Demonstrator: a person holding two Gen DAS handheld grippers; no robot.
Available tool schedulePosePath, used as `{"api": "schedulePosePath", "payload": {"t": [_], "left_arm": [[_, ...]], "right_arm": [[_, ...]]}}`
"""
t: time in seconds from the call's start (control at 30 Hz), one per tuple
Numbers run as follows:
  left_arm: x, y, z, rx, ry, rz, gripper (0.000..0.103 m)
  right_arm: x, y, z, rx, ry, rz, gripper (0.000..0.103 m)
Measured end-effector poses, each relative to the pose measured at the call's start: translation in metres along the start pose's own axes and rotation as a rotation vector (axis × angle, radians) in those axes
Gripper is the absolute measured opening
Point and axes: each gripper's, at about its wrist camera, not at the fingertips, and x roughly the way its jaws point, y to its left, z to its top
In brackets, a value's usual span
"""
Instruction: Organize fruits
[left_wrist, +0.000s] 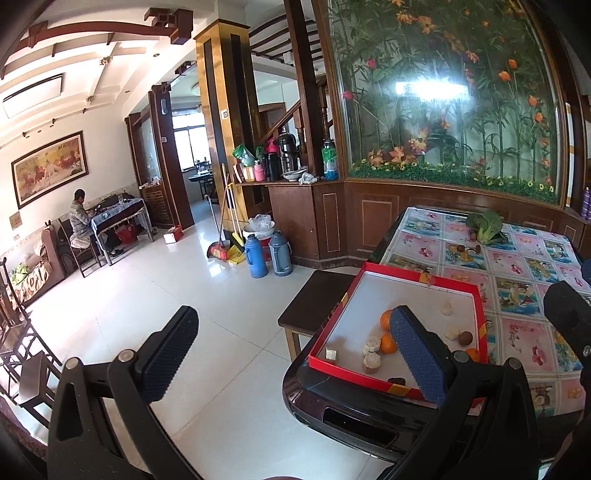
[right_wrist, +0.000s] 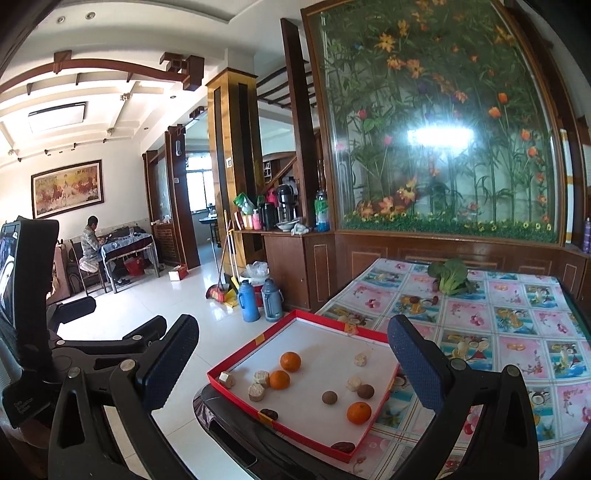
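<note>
Plastic-covered, the tabletop (right_wrist: 517, 332) carries a red tray (right_wrist: 236, 363) kept ahead of both jaws, within reach. 3 oranges (right_wrist: 359, 412) and small brown fruits (right_wrist: 329, 398) are scattered inside it. Both jaws are held wide apart, gripping nothing.

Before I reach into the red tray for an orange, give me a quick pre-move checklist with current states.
1. Left gripper open and empty: ok.
2. Right gripper open and empty: ok.
3. Three oranges visible in the red tray; nearest orange unobstructed: ok.
4. Tray fully supported: not ok, its near corner overhangs the table edge.
5. Loose round brown fruits near that orange could roll: cannot tell.
6. Where sorted fruit should go: cannot tell.
</note>
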Motion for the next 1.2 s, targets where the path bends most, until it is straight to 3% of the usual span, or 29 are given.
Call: {"api": "schedulePosePath", "payload": {"t": [0.37, 1.2], "left_arm": [[-0.006, -0.008, 0.008, 0.006, -0.024, 0.003, 0.103], [0.021, -0.015, 0.029, -0.016, 0.009, 0.038, 0.103]], "right_arm": [[0.003, -0.015, -0.003, 0.052, -0.011, 0.005, 0.102], [0.024, -0.018, -0.003, 0.008, -0.021, 0.029, 0.102]]}}
